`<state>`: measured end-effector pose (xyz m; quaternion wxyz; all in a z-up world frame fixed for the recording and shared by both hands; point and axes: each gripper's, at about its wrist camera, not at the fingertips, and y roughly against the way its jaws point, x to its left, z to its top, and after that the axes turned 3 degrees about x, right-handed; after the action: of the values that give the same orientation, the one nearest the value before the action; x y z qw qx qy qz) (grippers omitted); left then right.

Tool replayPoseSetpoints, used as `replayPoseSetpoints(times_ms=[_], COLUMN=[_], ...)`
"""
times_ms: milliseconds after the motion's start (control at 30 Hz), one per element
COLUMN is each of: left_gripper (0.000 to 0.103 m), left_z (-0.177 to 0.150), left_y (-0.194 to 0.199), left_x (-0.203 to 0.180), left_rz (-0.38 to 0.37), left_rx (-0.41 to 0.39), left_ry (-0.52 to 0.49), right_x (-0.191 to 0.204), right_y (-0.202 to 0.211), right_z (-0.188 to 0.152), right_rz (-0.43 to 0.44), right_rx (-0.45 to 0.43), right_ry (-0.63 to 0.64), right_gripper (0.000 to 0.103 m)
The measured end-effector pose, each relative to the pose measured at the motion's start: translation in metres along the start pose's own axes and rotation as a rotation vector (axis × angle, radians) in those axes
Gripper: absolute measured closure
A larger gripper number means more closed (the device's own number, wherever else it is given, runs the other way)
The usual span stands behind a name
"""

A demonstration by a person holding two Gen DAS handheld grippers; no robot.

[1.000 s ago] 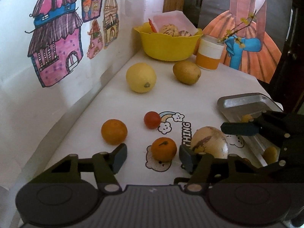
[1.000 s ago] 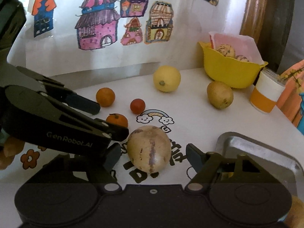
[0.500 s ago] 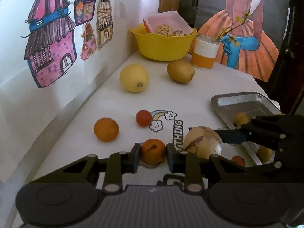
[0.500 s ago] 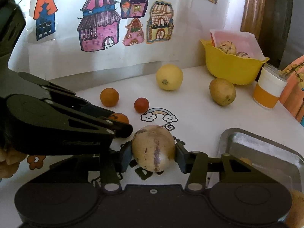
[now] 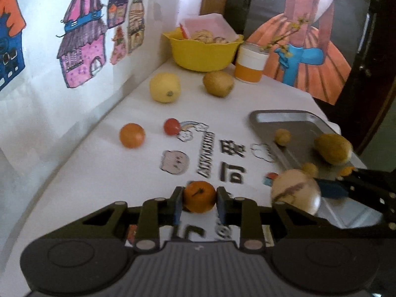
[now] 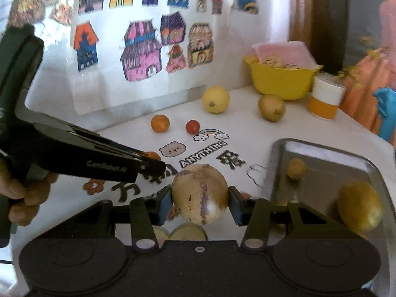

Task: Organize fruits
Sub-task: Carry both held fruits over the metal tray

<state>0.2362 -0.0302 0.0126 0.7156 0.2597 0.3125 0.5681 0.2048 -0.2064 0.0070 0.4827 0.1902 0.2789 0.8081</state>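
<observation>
Fruits, organizing of; entry for one moment. Melon (image 6: 200, 194), pale with purple streaks, was clamped between the fingers of the right gripper (image 6: 200, 201) and appeared to be held clear of the bench (image 5: 99, 178), beside the near edge of the tray (image 6: 277, 153); mandarin (image 5: 199, 196) was clamped between the fingers of the left gripper (image 5: 199, 204), low over the printed cloth. Tray already held a pear (image 6: 358, 206) and a small yellow fruit (image 6: 296, 168). Loose on the bench: orange (image 5: 132, 135), tomato (image 5: 171, 126), lemon (image 5: 164, 87), kiwi (image 5: 218, 83); behind them a bowl (image 5: 203, 54) and a cup (image 5: 250, 67).

Risks, as judged: the melon was round and smooth and gripped only at its widest part; a jolt or a slack squeeze could let it slip and roll off the bench edge; set down hard in the tray, it might knock the pear or the small fruit; the two grippers were close together, left arm reaching near the melon, so crossing paths toward the tray could cause a collision; the mandarin, soft-skinned, might bruise under too firm a squeeze; blur in both views suggested quick motion, which raised each of these chances.
</observation>
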Motion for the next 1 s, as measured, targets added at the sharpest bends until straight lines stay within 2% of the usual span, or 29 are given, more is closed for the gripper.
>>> replayPoseSetpoints(times_ms=[133,367,567,767,1000], left_gripper=[0.072,0.072,0.072,0.072,0.072], left_z=[-0.003,-0.004,-0.001,-0.007,-0.012], left_y=[0.007,0.011,0.005,-0.007,-0.018], left_x=[-0.02,-0.068,-0.11,-0.137,-0.146], left_rz=[-0.044,-0.128,-0.177,-0.2,-0.18], left_rx=[-0.003,-0.023,-0.023,0.001,0.036], left_ry=[-0.017,-0.046,-0.087,-0.106,-0.122], right_x=[-0.009,-0.04,-0.062,-0.077,-0.082], right_y=[0.034,0.081,0.101,0.109,0.101], right_z=[-0.016,-0.041,-0.061,-0.079,-0.085], right_rz=[-0.038,-0.163,-0.272,-0.312,-0.287], right_rx=[-0.034,-0.087,-0.113,-0.113,-0.111], right_ry=[-0.088,-0.2,-0.23,-0.272,-0.301], right_gripper=[0.053,0.053,0.053,0.053,0.053])
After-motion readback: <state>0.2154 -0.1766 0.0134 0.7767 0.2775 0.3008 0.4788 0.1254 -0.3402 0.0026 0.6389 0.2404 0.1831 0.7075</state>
